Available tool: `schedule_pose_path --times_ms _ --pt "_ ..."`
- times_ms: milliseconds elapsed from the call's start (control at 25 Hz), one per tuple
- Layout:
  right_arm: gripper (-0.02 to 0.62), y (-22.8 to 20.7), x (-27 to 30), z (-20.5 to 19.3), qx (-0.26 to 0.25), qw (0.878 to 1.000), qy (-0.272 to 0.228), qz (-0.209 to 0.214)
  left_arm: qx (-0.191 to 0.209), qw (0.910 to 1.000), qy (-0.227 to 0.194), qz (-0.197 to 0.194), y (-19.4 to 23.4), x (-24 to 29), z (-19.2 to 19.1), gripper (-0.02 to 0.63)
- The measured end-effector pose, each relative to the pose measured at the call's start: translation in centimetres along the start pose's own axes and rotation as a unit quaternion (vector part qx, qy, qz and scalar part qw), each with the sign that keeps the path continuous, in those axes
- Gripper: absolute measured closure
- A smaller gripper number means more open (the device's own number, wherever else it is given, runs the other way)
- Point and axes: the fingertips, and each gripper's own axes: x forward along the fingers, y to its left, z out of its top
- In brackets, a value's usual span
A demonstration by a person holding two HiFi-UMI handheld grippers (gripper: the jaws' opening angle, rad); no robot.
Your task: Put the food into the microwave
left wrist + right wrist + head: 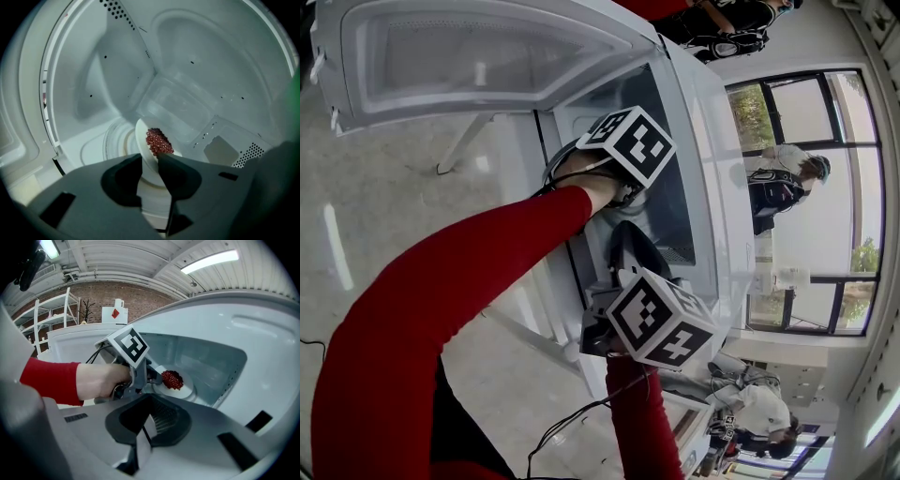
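Observation:
Red berry-like food (158,141) lies heaped on a white plate (142,133) that rests on the turntable (117,140) inside the white microwave (211,362). My left gripper (150,159) reaches into the cavity and is open: its jaws stand on either side of the plate's near rim with a gap showing. In the right gripper view the left gripper (152,376) sits at the plate (186,390) with the food (172,378) just beyond it. My right gripper (143,427) hangs outside the opening, shut, with nothing in it. The marker cubes of the left (630,142) and right (661,321) grippers show in the head view.
The microwave door (478,56) stands swung open at the upper left of the head view. Cavity walls close in around the left gripper. A white shelf rack (51,310) stands against a brick wall behind. People stand by the windows (787,183) on the right.

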Motion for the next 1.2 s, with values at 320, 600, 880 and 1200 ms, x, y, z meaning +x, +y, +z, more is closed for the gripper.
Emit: schedule_pose_path --times_ms 320,600,880,1200 --pt "0.582 -0.08 -0.19 0.20 -0.001 1.000 -0.003 0.002 0.021 0.9997 -0.007 0.010 -0.11 -0.06 0.07 0.495" --pt "0.581 -0.10 -0.24 0.07 0.000 1.000 -0.004 0.002 0.063 0.9977 -0.012 0.025 -0.32 0.04 -0.06 0.486" --pt "0.581 0.15 -0.03 0.02 0.001 1.000 -0.003 0.004 0.105 0.9933 -0.020 0.044 0.03 0.04 0.16 0.469" --pt "0.581 -0.13 -0.31 0.08 0.005 1.000 -0.004 0.006 0.119 0.9913 -0.017 0.052 -0.15 0.12 0.15 0.462"
